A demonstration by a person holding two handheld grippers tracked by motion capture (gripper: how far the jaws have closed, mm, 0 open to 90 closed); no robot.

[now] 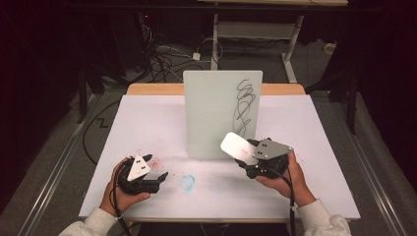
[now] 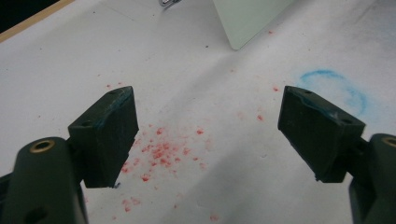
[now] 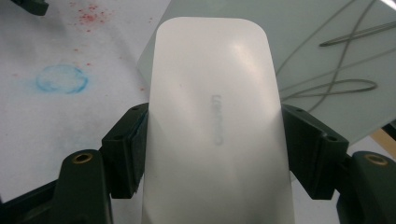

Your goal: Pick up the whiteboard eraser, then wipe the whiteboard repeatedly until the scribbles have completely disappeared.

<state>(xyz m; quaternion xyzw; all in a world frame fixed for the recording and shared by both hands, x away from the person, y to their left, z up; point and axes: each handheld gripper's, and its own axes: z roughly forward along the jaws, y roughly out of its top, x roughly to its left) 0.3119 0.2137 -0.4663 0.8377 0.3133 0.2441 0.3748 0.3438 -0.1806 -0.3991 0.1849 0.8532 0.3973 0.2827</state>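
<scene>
My right gripper (image 1: 254, 160) has its fingers clamped on the white eraser (image 3: 212, 121), raised before the scribbled board (image 1: 222, 114) mid-counter, presumably to wipe. My left gripper (image 1: 147, 179) rests near the front edge, fingers spread wide, empty.

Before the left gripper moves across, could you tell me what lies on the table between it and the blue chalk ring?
Only scattered red specks on the bare white table, seen in the left gripper view.
</scene>
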